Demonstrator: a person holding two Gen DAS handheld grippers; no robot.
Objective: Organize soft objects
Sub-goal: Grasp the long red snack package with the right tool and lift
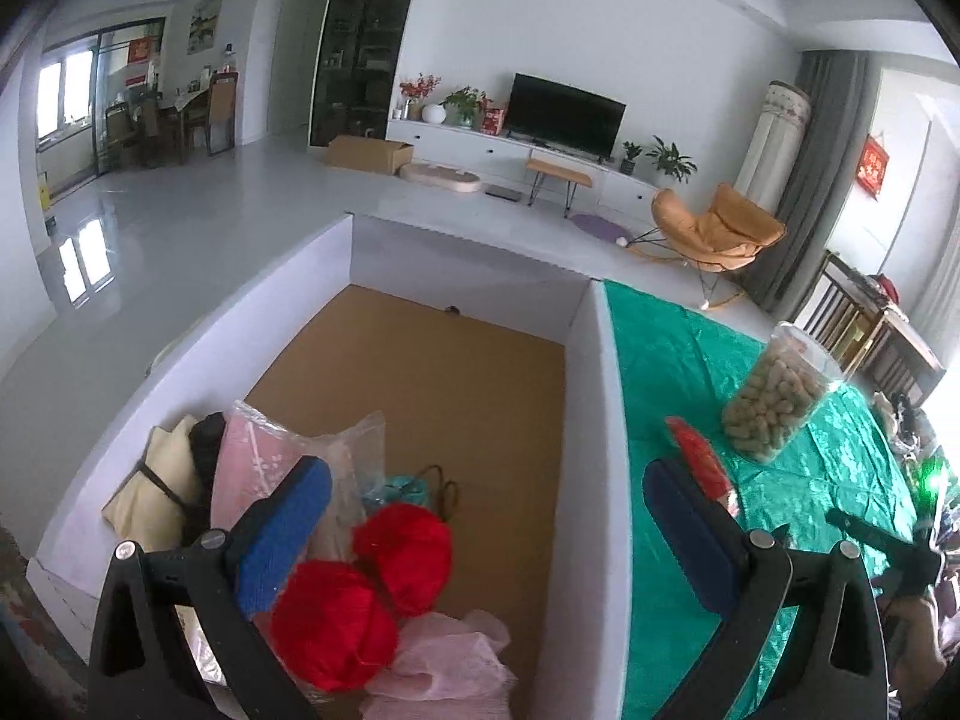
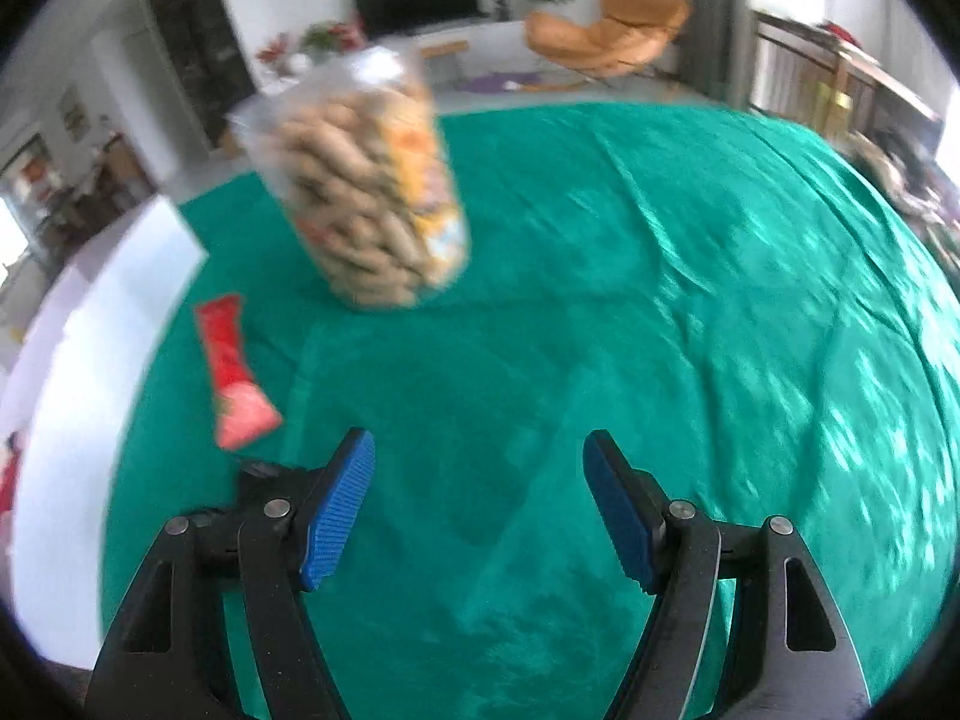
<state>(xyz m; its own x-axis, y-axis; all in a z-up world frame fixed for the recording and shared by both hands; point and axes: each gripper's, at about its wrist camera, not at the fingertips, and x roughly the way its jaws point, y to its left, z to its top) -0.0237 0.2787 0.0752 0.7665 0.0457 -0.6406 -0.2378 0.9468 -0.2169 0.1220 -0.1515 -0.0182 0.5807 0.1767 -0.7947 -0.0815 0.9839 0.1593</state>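
Note:
A white-walled box (image 1: 600,396) with a brown cardboard floor holds soft things at its near left end. Among them are two red yarn balls (image 1: 336,624), a pink bagged cloth (image 1: 264,450), a cream fabric bundle (image 1: 156,480), a teal yarn (image 1: 402,489) and pink mesh (image 1: 444,666). My left gripper (image 1: 489,522) hangs open over the box with nothing between its blue pads (image 1: 282,540). My right gripper (image 2: 480,498) stands open above the green tablecloth (image 2: 660,300), also with nothing between its pads. That view is blurred by motion.
A clear jar of peanuts (image 2: 366,192) stands on the cloth, and a red snack packet (image 2: 237,372) lies flat near the box wall (image 2: 90,330). In the left wrist view both appear right of the box: jar (image 1: 774,402), packet (image 1: 699,462). A hand with a black tool (image 1: 900,564) shows far right.

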